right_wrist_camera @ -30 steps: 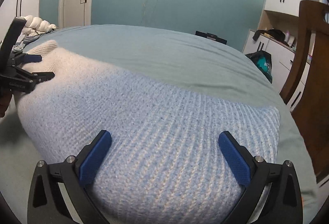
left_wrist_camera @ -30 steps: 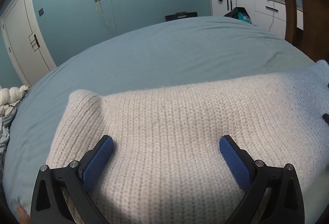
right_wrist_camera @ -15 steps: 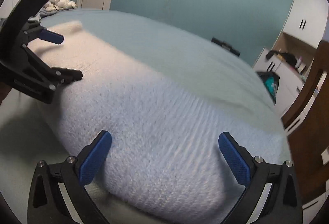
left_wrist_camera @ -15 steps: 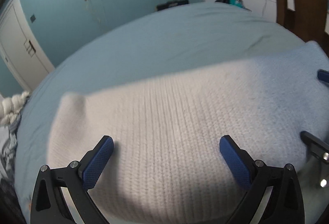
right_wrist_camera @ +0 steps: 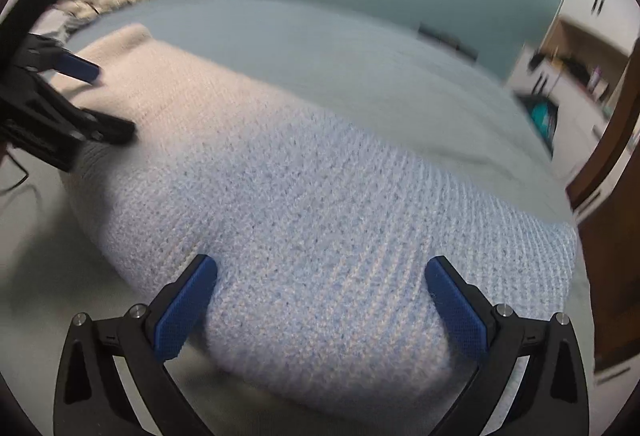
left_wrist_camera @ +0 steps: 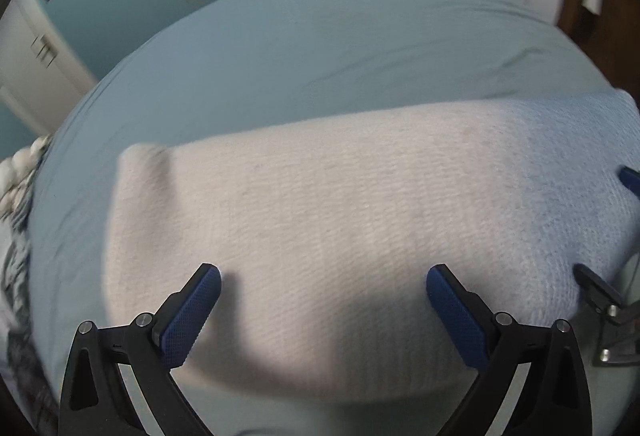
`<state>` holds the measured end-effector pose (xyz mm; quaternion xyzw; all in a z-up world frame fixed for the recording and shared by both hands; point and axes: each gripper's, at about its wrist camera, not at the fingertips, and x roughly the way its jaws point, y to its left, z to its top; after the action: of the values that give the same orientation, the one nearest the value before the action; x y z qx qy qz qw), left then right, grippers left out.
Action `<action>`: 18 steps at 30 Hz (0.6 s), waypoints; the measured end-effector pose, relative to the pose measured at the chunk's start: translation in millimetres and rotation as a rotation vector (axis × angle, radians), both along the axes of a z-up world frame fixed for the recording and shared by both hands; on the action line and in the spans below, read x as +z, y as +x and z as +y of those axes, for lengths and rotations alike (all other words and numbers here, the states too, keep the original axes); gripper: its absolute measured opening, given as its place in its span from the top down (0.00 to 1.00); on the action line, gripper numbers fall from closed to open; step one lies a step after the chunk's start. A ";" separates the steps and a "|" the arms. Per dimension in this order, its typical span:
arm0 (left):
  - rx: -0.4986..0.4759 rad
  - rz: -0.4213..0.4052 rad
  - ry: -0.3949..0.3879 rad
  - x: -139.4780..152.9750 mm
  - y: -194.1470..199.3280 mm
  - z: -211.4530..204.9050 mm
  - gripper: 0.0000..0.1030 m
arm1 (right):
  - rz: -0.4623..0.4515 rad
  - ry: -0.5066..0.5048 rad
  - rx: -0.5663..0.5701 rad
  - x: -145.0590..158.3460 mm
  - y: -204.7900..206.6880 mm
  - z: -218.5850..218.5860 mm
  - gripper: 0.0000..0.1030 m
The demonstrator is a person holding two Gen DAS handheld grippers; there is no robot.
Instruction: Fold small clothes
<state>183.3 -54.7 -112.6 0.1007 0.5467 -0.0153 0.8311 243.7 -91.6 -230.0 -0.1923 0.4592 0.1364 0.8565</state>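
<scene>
A folded knit garment, cream at one end and pale blue at the other, lies flat on the blue bed; it shows in the left wrist view (left_wrist_camera: 340, 220) and in the right wrist view (right_wrist_camera: 312, 228). My left gripper (left_wrist_camera: 324, 312) is open, its blue pads over the cream near edge, holding nothing. My right gripper (right_wrist_camera: 322, 300) is open over the blue end, also empty. The left gripper shows at the left of the right wrist view (right_wrist_camera: 76, 96), and a pad of the right gripper shows at the right edge of the left wrist view (left_wrist_camera: 630, 180).
The blue bedsheet (left_wrist_camera: 340, 48) stretches beyond the garment. A pile of white and grey bedding (left_wrist_camera: 16, 180) lies at the left. A wooden chair (right_wrist_camera: 612, 172) stands at the bed's right side, with white cabinets (right_wrist_camera: 576, 84) behind it. A white door (left_wrist_camera: 32, 60) is at far left.
Both grippers have tilted down and drawn back slightly over the garment's near edge, and moved closer together. Both stay open. The garment has not visibly changed shape.
</scene>
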 end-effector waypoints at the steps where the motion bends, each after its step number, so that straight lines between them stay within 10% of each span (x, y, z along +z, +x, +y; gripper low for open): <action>1: 0.051 0.021 0.015 7.2 2.1 5.6 0.00 | 0.060 -0.016 -0.010 5.3 5.4 2.3 0.01; 4: 0.201 0.058 -0.026 25.5 6.4 26.8 0.00 | 0.228 -0.046 -0.088 31.2 17.2 3.0 0.01; 13: 0.641 0.048 -0.260 44.3 -21.0 100.8 0.00 | 0.155 0.092 -0.419 122.9 8.3 -26.3 0.01; 18: 0.835 0.098 -0.612 15.7 -84.1 150.9 0.00 | 0.058 0.235 -0.484 132.1 -2.6 -38.6 0.01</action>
<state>99.2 96.2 -97.0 -0.3743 0.5493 0.1539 0.7311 241.1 -130.3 -97.9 0.0277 0.4972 -0.0143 0.8671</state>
